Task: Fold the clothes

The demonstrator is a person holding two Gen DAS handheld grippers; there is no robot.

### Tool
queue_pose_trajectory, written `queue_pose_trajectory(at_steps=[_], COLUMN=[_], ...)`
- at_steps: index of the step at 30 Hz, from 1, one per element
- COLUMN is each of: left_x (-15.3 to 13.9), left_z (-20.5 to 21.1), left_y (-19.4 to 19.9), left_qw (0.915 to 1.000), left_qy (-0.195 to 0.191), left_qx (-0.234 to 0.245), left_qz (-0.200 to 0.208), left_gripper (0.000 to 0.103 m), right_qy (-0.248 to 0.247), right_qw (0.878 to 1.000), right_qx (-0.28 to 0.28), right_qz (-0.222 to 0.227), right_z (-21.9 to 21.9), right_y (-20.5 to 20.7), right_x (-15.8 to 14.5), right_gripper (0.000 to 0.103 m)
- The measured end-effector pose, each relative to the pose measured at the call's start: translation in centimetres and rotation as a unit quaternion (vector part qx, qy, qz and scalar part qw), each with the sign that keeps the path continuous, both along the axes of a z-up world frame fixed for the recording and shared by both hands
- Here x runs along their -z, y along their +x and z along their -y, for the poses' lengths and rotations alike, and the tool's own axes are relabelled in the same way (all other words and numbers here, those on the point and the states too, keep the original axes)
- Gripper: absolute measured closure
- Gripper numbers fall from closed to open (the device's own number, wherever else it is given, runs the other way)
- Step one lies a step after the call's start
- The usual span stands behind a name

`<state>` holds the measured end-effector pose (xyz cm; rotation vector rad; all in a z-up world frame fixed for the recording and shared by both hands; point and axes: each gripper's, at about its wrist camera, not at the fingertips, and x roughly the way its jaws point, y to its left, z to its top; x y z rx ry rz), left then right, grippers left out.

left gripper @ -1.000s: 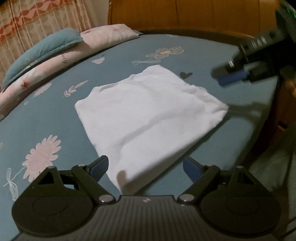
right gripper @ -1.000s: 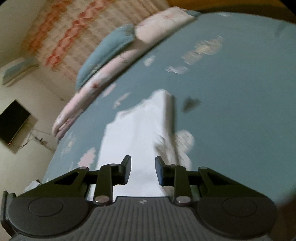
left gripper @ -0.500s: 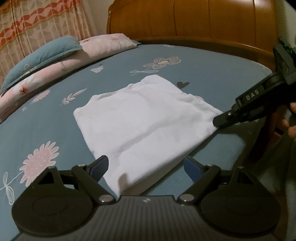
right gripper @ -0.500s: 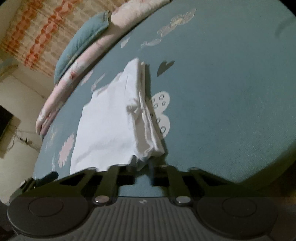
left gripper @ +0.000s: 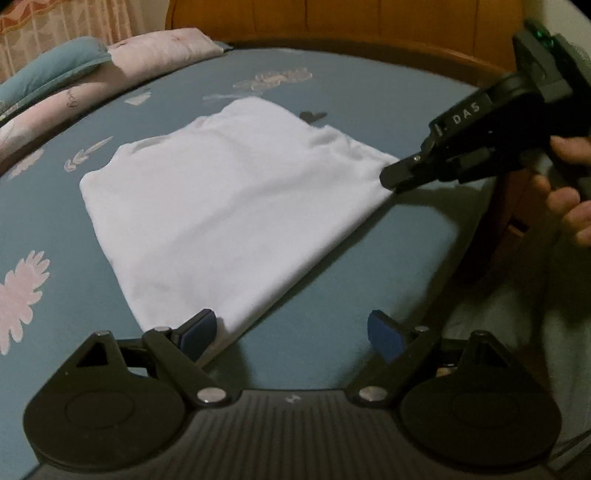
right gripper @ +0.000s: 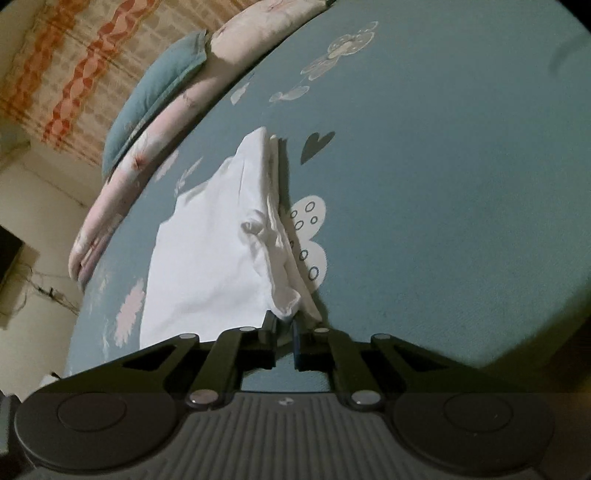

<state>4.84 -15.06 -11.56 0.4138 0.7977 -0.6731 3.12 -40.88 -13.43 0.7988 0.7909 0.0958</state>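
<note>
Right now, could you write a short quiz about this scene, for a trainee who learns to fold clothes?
1. True or false: the left gripper is open.
2. Which corner of the white garment does the right gripper pinch: the one nearest the wooden headboard, or the one by the bed edge?
3. The garment lies on a blue ____ with flowers.

Key: 1 true. 2 by the bed edge. 3 bedsheet.

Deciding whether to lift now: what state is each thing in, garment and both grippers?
white garment: folded flat on the bed sheet, right corner pinched.
right gripper: shut on the garment's corner.
left gripper: open, at the near corner, not gripping.
</note>
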Motion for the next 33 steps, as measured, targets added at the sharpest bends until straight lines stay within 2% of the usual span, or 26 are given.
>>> queue_pose_trajectory(at_steps=[2, 5, 8, 10, 12, 13, 15, 17, 18, 19, 20, 21, 22, 23, 24, 28, 30, 32, 33], left_x=[-0.6, -1.8, -1.8, -1.6, -1.4, -1.4, -1.2, -1.0, -1.1, -1.4, -1.8, -2.2, -2.5, -2.8, -3.1, -3.1, -2.5, -1.9, -1.6], left_z=[-0.2, -0.8, -1.0, -1.1, -1.2, -1.3, -1.4, -1.5, -1.6, -1.8, -2.0, -2.2, -2.2, -2.2, -2.1, -1.2, -0.7, -0.4, -0.4], left_y=[-0.1, 0.0, 0.5, 0.9, 1.2, 1.4, 1.8, 2.2, 2.4, 2.5, 2.7, 2.8, 3.0, 3.2, 3.5, 4.9, 5.4, 5.2, 5.1], left_qw=[1.0, 0.9997, 0.9998, 0.9998, 0.9997, 0.9995, 0.9992, 0.9988, 0.9985, 0.9982, 0.9981, 0.998, 0.9981, 0.9983, 0.9984, 0.9983, 0.998, 0.9979, 0.9978], left_qy=[-0.004, -0.015, -0.018, -0.018, -0.019, -0.019, -0.02, -0.021, -0.023, -0.027, -0.029, -0.031, -0.033, -0.034, -0.036, -0.037, -0.035, -0.031, -0.029], left_qx=[0.006, 0.002, -0.006, -0.011, -0.016, -0.018, -0.023, -0.028, -0.031, -0.034, -0.037, -0.039, -0.039, -0.038, -0.037, -0.037, -0.039, -0.039, -0.038], left_qz=[0.002, 0.022, 0.012, 0.001, -0.009, -0.014, -0.025, -0.035, -0.039, -0.041, -0.04, -0.038, -0.033, -0.029, -0.026, -0.026, -0.036, -0.042, -0.045], left_gripper=[0.014, 0.014, 0.014, 0.014, 0.014, 0.014, 0.014, 0.014, 0.014, 0.014, 0.014, 0.014, 0.014, 0.014, 0.014, 0.014, 0.014, 0.014, 0.014], right_qy=[-0.009, -0.049, -0.09, -0.101, -0.098, -0.099, -0.104, -0.113, -0.119, -0.104, -0.081, -0.064, -0.069, -0.09, -0.108, -0.074, -0.077, -0.058, -0.066], right_qw=[1.0, 0.998, 0.994, 0.992, 0.99, 0.988, 0.987, 0.989, 0.99, 0.992, 0.995, 0.996, 0.996, 0.994, 0.992, 0.992, 0.991, 0.992, 0.992], right_qx=[0.008, 0.025, 0.022, -0.005, -0.046, -0.063, -0.092, -0.085, -0.076, -0.067, -0.055, -0.046, -0.041, -0.032, -0.024, -0.062, -0.088, -0.105, -0.103], right_qz=[0.002, 0.021, 0.052, 0.074, 0.093, 0.098, 0.086, 0.05, 0.031, 0.029, 0.032, 0.038, 0.044, 0.05, 0.057, 0.08, 0.067, 0.033, 0.016], right_z=[0.3, 0.5, 0.2, -0.6, -1.7, -2.2, -3.1, -2.7, -2.2, -1.3, -0.4, 0.4, 0.5, 0.5, 0.5, 0.1, -0.7, -0.6, -0.6], right_y=[-0.5, -1.2, -1.2, 0.1, 1.9, 2.7, 4.9, 6.7, 7.3, 7.1, 6.8, 6.4, 6.1, 5.9, 5.6, 7.3, 9.0, 11.2, 11.8], right_x=[-0.8, -2.7, -5.1, -6.1, -6.5, -6.4, -5.7, -4.0, -3.2, -2.7, -2.5, -2.6, -2.9, -3.6, -4.2, -5.2, -5.0, -3.5, -3.0], right_gripper=[0.084, 0.084, 0.082, 0.082, 0.074, 0.073, 0.073, 0.074, 0.09, 0.096, 0.096, 0.094, 0.09, 0.075, 0.071, 0.072, 0.072, 0.072, 0.074])
